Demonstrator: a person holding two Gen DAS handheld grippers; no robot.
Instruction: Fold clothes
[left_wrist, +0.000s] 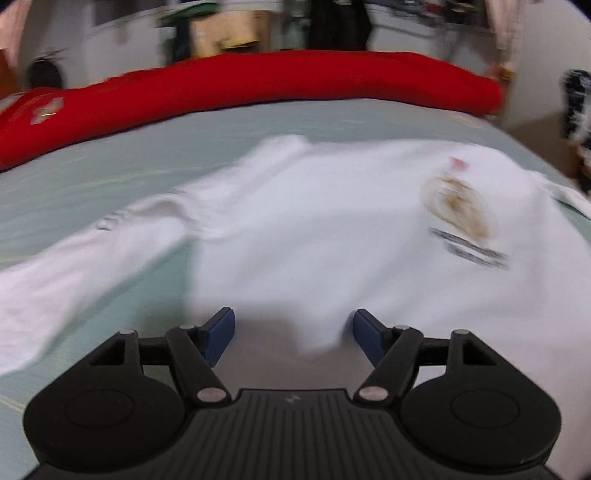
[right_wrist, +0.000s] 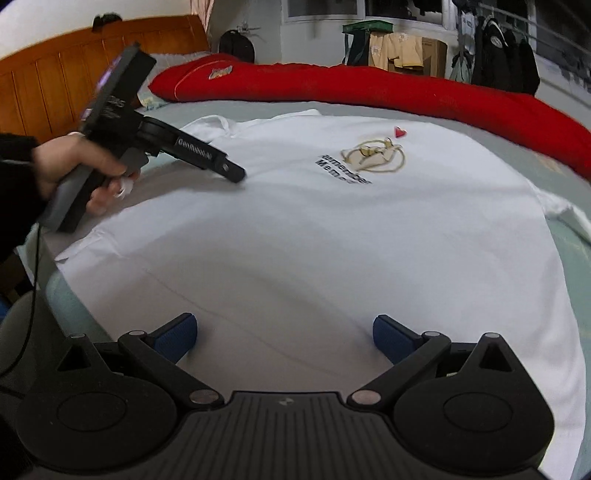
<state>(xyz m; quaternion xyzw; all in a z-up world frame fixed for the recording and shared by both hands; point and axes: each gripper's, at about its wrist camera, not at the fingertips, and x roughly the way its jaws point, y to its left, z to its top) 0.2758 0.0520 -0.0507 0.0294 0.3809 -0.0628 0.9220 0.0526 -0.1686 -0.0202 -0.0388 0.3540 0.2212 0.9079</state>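
The shirt (right_wrist: 314, 236), white, lies spread flat on the bed (right_wrist: 561, 236), chest print up, taking up most of the pale green sheet between the near edge and the red quilt (right_wrist: 424, 92) that runs along the far side.

In the right wrist view, going from the left: a wooden headboard (right_wrist: 74, 70) stands at the far left corner. In front of it a hand (right_wrist: 79, 166) in a dark sleeve grips the left gripper (right_wrist: 236, 176), whose fingers slant down toward the upper left part of the shirt, near the collar (right_wrist: 218, 123); whether the tips touch the cloth I cannot tell. In the middle of the shirt sits the print (right_wrist: 373, 157): a tan looped figure with a small red heart above it and dark lettering beside it. On the right, one sleeve (right_wrist: 561, 212) trails off toward the bed's edge. At the bottom, the right gripper (right_wrist: 284, 338) hangs over the hem area, its blue pads (right_wrist: 177, 334) wide apart with only flat cloth below them.

The left wrist view is blurred. A sleeve (left_wrist: 74, 266) stretches out on the left over the sheet, the body of the shirt fills the middle, and the print (left_wrist: 461, 210) lies to the right. The left gripper (left_wrist: 293, 336) has its jaws apart, nothing pinched between them, white cloth beneath.
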